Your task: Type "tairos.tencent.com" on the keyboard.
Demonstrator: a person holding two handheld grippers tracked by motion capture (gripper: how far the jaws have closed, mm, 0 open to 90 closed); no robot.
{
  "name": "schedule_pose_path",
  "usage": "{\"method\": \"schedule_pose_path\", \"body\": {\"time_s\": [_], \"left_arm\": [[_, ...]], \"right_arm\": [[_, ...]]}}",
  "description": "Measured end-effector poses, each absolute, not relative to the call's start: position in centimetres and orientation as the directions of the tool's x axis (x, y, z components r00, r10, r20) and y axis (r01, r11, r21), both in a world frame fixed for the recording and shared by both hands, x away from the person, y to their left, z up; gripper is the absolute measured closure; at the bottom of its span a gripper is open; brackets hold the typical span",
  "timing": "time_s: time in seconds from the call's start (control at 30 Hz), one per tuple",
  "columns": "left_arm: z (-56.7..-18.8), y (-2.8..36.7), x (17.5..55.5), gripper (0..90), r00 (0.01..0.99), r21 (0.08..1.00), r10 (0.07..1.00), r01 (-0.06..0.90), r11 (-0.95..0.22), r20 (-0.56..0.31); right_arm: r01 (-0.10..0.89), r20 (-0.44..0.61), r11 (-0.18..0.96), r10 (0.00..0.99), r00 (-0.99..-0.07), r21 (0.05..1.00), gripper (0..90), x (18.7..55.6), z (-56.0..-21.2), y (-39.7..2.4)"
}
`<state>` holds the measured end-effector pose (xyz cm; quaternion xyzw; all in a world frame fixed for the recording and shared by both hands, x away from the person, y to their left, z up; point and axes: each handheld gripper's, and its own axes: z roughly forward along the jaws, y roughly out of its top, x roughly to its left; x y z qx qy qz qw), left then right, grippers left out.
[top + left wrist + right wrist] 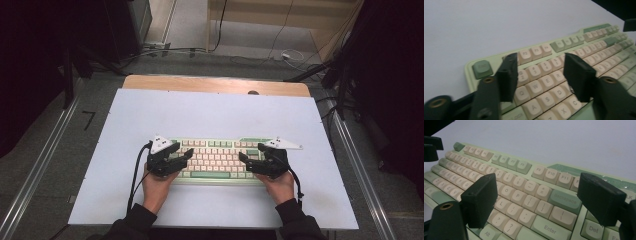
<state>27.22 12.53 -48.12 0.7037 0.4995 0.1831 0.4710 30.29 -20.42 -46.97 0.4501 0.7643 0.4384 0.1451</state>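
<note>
Two grippers hang over the keyboard (pixel 215 159), one at each end. That keyboard, pale green with cream keys, sits on the near half of the white table (pixel 210 115), long side facing the person. Left gripper (pixel 181 151) is above the keyboard's left end, fingers (pixel 507 75) spread apart over the Q and W area with nothing pinched between them. Right gripper (pixel 251 154) is above the keyboard's right end, fingers (pixel 480 198) wide apart too, straddling the keys around P and Backspace, gripping nothing. Can't tell if any fingertip touches a key.
</note>
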Motion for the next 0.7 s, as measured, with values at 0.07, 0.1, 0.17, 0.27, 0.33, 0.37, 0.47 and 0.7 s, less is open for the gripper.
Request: {"method": "schedule_pose_path", "body": {"time_s": [0.07,0.1,0.17,0.27,0.33,0.37,0.47,0.7], "left_arm": [[-48.2,12.0,27.5,62.6,0.468,0.847,0.852,0.528,-0.057,-0.234],[-48.2,12.0,27.5,70.5,0.468,0.847,0.852,0.528,-0.057,-0.234],[-48.2,11.7,27.8,84.0,0.487,0.841,0.839,0.537,-0.067,-0.243],[-48.4,11.1,28.2,90.0,0.511,0.832,0.821,0.548,-0.083,-0.255],[-48.5,10.6,28.4,90.0,0.519,0.823,0.822,0.557,-0.115,-0.236],[-48.5,10.4,28.4,90.0,0.522,0.821,0.820,0.557,-0.121,-0.233],[-48.4,9.8,28.6,90.0,0.535,0.817,0.818,0.556,-0.153,-0.211],[-48.9,8.9,28.9,90.0,0.540,0.795,0.821,0.574,-0.196,-0.187]], "right_arm": [[0.559,0.170,0.213,0.815,-0.554,0.801,15.0,30.3,-47.0,-20.4],[0.559,0.172,0.212,0.814,-0.555,0.801,15.1,30.3,-47.0,-20.3],[0.559,0.173,0.210,0.815,-0.553,0.802,15.1,30.3,-47.0,-20.3],[0.561,0.175,0.209,0.815,-0.553,0.801,15.2,30.3,-47.0,-20.3],[0.562,0.176,0.211,0.813,-0.555,0.799,15.2,30.4,-47.1,-20.2],[0.563,0.175,0.212,0.813,-0.555,0.799,15.2,30.4,-47.1,-20.2],[0.563,0.175,0.214,0.812,-0.557,0.798,15.2,30.4,-47.1,-20.1],[0.563,0.175,0.218,0.808,-0.562,0.797,15.2,30.4,-47.1,-19.9]]}}
